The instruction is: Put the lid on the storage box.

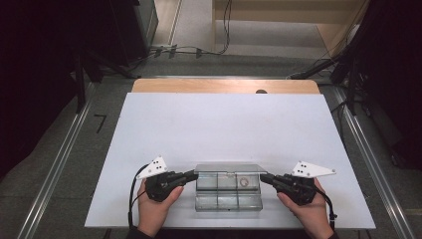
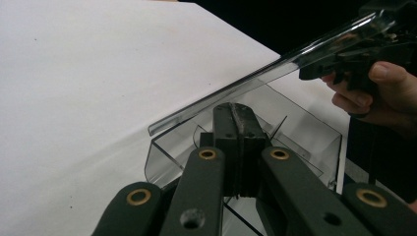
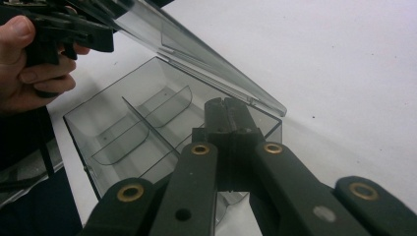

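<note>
Your clear compartment box [image 1: 229, 194]: smoky transparent plastic, inner dividers, hinged lid [image 1: 230, 169] raised. Your left gripper [image 1: 193, 174] and right gripper [image 1: 263, 178]: jaws clenched at lid ends.

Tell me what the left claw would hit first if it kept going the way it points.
Judging from the high view, the left claw points sideways at the clear compartment box, by its raised lid. It would likely meet the box's near end wall first; depth is hard to judge.

Black gripper [image 1: 191, 175] links, brass rivets, white three-cornered plates.
</note>
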`<act>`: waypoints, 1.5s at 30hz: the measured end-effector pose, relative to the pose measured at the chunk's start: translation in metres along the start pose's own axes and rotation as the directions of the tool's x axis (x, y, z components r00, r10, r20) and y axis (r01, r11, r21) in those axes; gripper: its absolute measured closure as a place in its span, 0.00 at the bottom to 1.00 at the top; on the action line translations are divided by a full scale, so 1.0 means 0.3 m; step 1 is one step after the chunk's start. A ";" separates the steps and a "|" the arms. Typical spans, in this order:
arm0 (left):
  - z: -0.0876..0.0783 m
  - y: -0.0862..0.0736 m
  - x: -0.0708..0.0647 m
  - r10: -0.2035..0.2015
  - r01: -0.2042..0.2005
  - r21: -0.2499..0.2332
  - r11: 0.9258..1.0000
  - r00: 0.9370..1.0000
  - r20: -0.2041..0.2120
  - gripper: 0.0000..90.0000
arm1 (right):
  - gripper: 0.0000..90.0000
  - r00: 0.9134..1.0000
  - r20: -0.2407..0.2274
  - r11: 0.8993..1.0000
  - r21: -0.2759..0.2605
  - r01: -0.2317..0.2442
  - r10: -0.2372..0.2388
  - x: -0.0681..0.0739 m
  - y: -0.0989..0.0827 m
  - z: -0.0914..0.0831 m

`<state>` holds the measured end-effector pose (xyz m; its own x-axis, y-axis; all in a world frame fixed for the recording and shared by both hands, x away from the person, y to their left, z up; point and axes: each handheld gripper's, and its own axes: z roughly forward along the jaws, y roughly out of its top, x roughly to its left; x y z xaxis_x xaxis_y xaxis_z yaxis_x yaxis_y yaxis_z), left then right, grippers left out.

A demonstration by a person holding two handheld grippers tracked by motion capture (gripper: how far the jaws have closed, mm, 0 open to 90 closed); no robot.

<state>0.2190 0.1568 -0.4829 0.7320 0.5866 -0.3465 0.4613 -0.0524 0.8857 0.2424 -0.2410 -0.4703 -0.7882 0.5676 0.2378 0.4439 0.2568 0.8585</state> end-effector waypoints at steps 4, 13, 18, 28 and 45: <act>-0.007 -0.005 -0.002 0.005 -0.005 0.003 1.000 1.000 0.009 0.99 | 0.97 1.000 -0.002 1.000 -0.004 0.009 -0.009 0.007 -0.003 -0.003; -0.023 -0.018 -0.013 0.001 -0.001 -0.003 1.000 1.000 0.007 0.99 | 0.97 1.000 -0.006 1.000 -0.013 0.023 -0.023 0.017 -0.015 -0.007; -0.031 -0.030 -0.020 -0.001 0.001 0.002 1.000 1.000 0.018 0.99 | 0.97 1.000 -0.006 0.999 -0.015 0.029 -0.029 0.021 -0.023 -0.009; -0.051 -0.053 -0.032 -0.004 0.004 0.011 1.000 1.000 0.013 0.99 | 0.97 0.999 -0.006 0.999 -0.002 0.049 -0.049 0.035 -0.042 -0.010; -0.053 -0.095 -0.041 -0.019 0.019 0.082 0.996 1.000 0.002 0.99 | 0.97 0.999 -0.011 0.998 0.047 0.050 -0.050 0.045 -0.093 -0.004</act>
<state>0.1889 0.1639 -0.4991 0.7240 0.5858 -0.3642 0.5145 -0.1070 0.8508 0.2189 -0.2416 -0.4907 -0.8142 0.5451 0.2000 0.4235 0.3219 0.8468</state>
